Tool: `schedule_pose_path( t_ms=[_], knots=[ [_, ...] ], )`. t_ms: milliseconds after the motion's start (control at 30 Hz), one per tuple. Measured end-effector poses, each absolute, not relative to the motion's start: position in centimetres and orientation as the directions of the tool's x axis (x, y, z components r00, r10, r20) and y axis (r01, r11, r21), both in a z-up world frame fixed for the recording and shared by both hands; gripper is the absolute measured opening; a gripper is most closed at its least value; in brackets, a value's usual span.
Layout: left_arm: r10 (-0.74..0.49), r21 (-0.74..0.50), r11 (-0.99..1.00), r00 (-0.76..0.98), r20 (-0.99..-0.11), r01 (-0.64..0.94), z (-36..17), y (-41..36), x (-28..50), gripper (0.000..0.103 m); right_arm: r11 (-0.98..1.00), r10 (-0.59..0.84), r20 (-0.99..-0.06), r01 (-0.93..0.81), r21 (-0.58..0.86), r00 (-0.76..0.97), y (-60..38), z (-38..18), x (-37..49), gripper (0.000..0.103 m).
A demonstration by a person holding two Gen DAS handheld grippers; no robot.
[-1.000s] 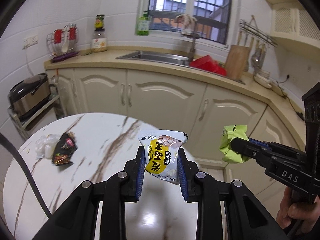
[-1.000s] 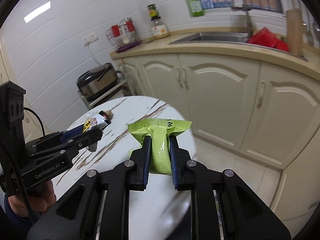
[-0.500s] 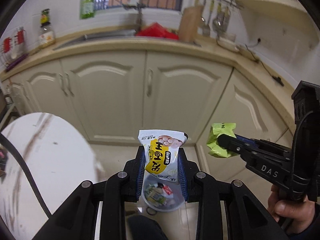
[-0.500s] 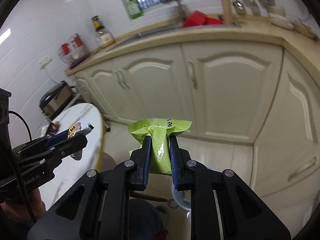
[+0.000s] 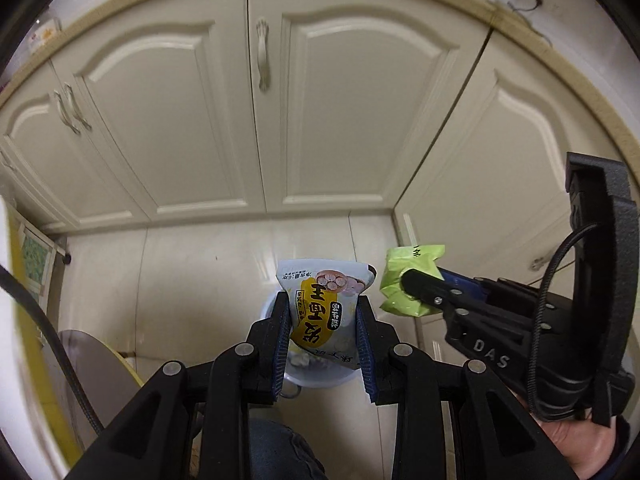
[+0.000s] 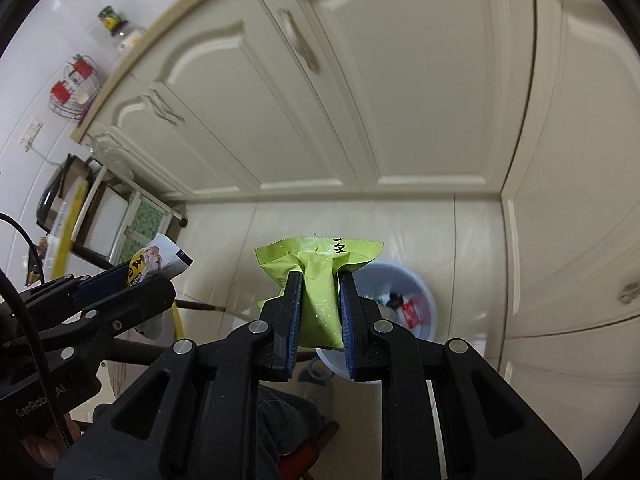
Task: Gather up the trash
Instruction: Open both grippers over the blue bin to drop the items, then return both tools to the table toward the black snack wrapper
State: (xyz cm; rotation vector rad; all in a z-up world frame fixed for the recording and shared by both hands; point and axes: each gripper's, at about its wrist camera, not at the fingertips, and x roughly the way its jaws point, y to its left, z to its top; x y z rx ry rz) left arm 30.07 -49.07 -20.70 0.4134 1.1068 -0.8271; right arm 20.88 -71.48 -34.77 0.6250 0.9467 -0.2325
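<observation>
Two tools are up over the kitchen floor (image 5: pixel 200 280), and each one grips one snack bag. The left tool (image 5: pixel 322 312) squeezes a yellow and white snack bag (image 5: pixel 324 312) between its two blue pads. The right tool (image 6: pixel 320 304) pinches a green snack bag (image 6: pixel 318 280) at its middle. In the left view, the green bag (image 5: pixel 404 280) sits at 3 o'clock, just beside the yellow one. One white bin (image 6: pixel 416 292) stands on the floor below both bags, with a few wrappers inside. Cream cupboard doors (image 5: pixel 352 92) stand behind it.
</observation>
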Motion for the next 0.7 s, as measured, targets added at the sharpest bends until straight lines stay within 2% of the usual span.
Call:
schedule_pose_path(
  t_ms=[200,233,267,333,367,433,467,533,600,700],
  knots=[
    [-0.316,-0.063,0.644,0.190,-0.930,0.762,-22.9,-52.0,32.1,0.038,0.780,0.113,-0.836,0.473,0.409,0.537,-72.1,-38.3,21.8,0.021],
    [-0.312,-0.062,0.647,0.190,-0.931,0.760,-23.3,-52.6,32.4,0.042,0.777,0.115,-0.837,0.477,0.411,0.535,-72.3,-38.6,21.8,0.023],
    [-0.310,-0.061,0.650,0.190,-0.932,0.758,-23.5,-52.7,32.5,0.052,0.773,0.113,-0.838,0.483,0.412,0.533,-72.3,-38.8,21.8,0.024],
    [-0.300,-0.043,0.658,0.209,-0.931,0.752,-23.6,-52.8,32.5,0.065,0.764,0.112,-0.838,0.493,0.417,0.535,-72.7,-39.1,21.9,0.042],
    [-0.300,-0.037,0.659,0.217,-0.929,0.751,-23.6,-52.9,32.5,0.067,0.760,0.112,-0.837,0.496,0.420,0.536,-72.8,-39.2,21.9,0.048],
    [-0.295,-0.032,0.665,0.222,-0.929,0.746,-23.6,-52.8,32.3,0.070,0.755,0.103,-0.837,0.506,0.417,0.537,-73.0,-39.2,21.7,0.065],
    [-0.292,-0.029,0.667,0.226,-0.929,0.744,-23.4,-52.6,32.0,0.072,0.752,0.101,-0.837,0.509,0.418,0.538,-73.1,-39.1,21.6,0.070],
    [-0.293,-0.019,0.670,0.242,-0.925,0.742,-23.1,-52.3,31.6,0.076,0.742,0.096,-0.835,0.520,0.423,0.542,-73.3,-38.9,21.4,0.093],
    [-0.295,-0.008,0.672,0.257,-0.920,0.741,-22.8,-52.2,31.1,0.079,0.726,0.085,-0.830,0.536,0.431,0.552,-73.5,-38.6,20.9,0.102],
    [-0.302,0.002,0.678,0.280,-0.911,0.735,-22.2,-51.9,30.4,0.080,0.707,0.076,-0.827,0.555,0.439,0.557,-73.7,-38.0,20.2,0.103]
  ],
)
